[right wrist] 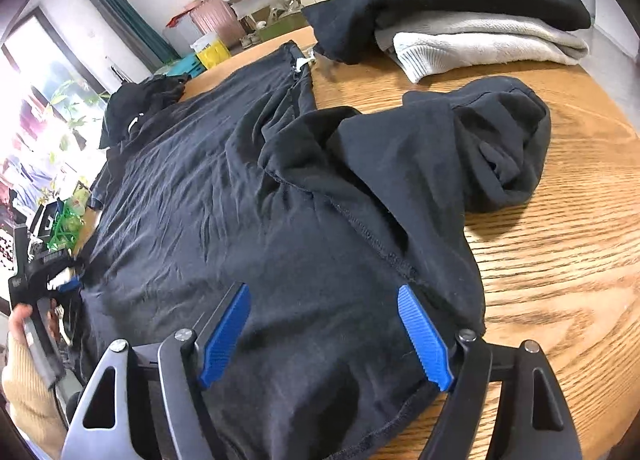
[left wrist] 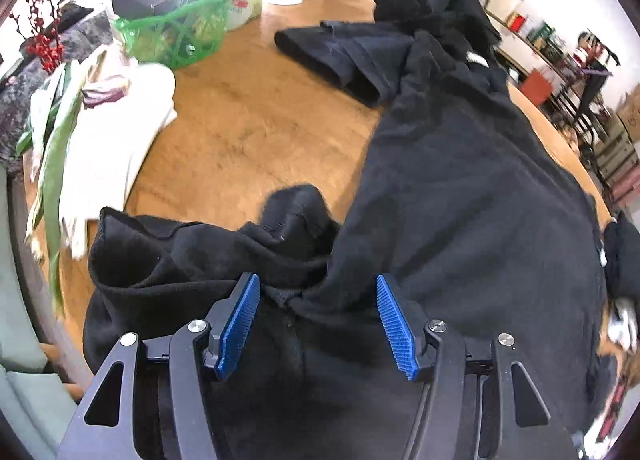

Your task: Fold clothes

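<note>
A black long-sleeved shirt [left wrist: 460, 188] lies spread on the wooden table [left wrist: 248, 132]; it also shows in the right wrist view [right wrist: 224, 196]. My left gripper [left wrist: 316, 288] is open, its blue pads either side of bunched black cloth at the shirt's near edge. A rumpled sleeve [left wrist: 168, 256] lies to its left. My right gripper [right wrist: 324, 296] is open over the shirt's near right corner, with cloth between the pads. A sleeve [right wrist: 492, 140] is folded over to the right. The left gripper also shows in the right wrist view [right wrist: 44, 276], at the far left.
A stack of folded clothes [right wrist: 472, 20], black over white, sits at the table's far right. A green basket [left wrist: 180, 32], a white folded garment [left wrist: 120, 132] and green leaves [left wrist: 56, 164] lie on the left. Another black garment [left wrist: 344, 56] lies folded farther back.
</note>
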